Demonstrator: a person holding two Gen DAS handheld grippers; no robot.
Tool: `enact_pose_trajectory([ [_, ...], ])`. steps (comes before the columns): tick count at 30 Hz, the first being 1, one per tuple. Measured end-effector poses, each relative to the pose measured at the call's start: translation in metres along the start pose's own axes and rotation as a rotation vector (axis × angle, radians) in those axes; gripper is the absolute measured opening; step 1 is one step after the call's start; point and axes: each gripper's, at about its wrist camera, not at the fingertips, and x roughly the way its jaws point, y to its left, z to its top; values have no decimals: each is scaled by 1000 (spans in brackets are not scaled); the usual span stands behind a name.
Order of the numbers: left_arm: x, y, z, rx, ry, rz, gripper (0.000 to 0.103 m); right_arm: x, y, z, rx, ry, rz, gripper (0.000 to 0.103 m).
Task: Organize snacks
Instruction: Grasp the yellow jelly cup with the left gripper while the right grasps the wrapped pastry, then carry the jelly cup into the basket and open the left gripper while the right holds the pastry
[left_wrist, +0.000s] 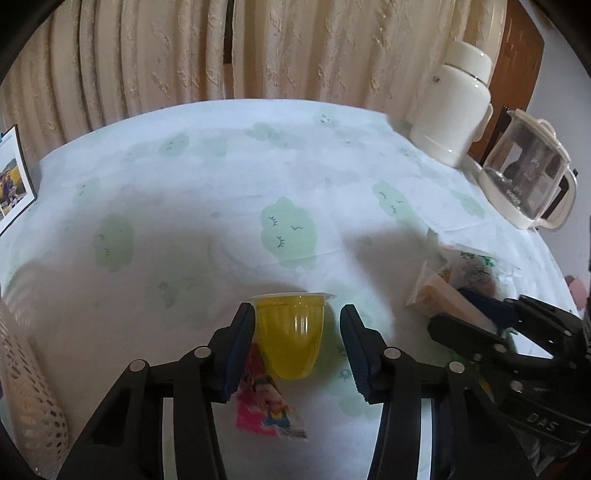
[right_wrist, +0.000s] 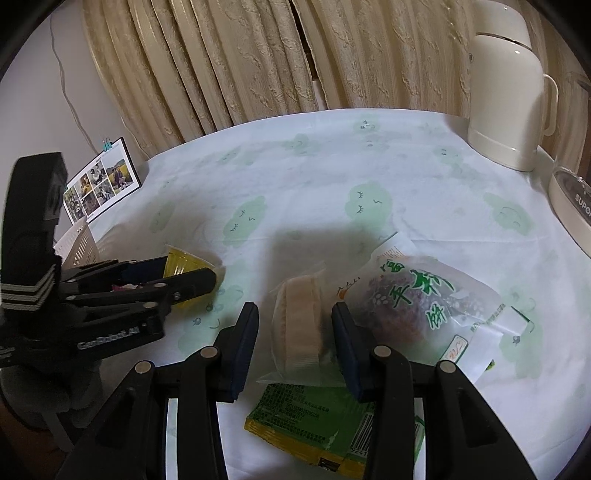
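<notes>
My left gripper (left_wrist: 297, 332) spread wide around yellow jelly cup (left_wrist: 291, 332), cup lying on side between fingers; left finger right against it, gap on right side, so no grip. Pink snack packet (left_wrist: 267, 402) flat on tablecloth (left_wrist: 221, 177) just under cup. Right gripper (right_wrist: 295, 325) also wide open, straddling clear-wrapped pastry (right_wrist: 297, 325), neither pad touching as far as I see. Green-lettered bag (right_wrist: 417, 299) just beside it, green box (right_wrist: 306, 421) underneath. White perforated basket (left_wrist: 26, 387) at far left edge.

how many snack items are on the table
5: yellow jelly cup between the left gripper fingers, pink packet under it, clear-wrapped cake, purple-filled bag, green-yellow packet. More may be hidden.
</notes>
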Motion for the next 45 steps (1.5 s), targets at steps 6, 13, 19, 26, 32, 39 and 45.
enact_pose_trajectory([
  [6, 4, 0, 1, -9, -6, -7, 36, 0, -1, -1, 7, -1, 2, 35],
  [13, -8, 0, 0, -30, -45, -31, 36, -1, -2, -1, 20, -11, 6, 30],
  [19, -26, 4, 4, -60, -91, -52, 35, -1, -4, -1, 33, -25, 17, 29],
  [26, -51, 12, 5, -108, -157, -60, 35, -5, -5, -2, 46, -44, 49, 29],
  [32, -70, 19, 5, -132, -216, -21, 35, -8, -9, -2, 71, -53, 76, 29],
  [39, -78, 25, 1, -155, -239, 3, 35, -12, -11, -2, 108, -63, 127, 29],
  [45, -88, 28, -3, -166, -268, 27, 35, -12, -11, -2, 127, -68, 170, 29],
])
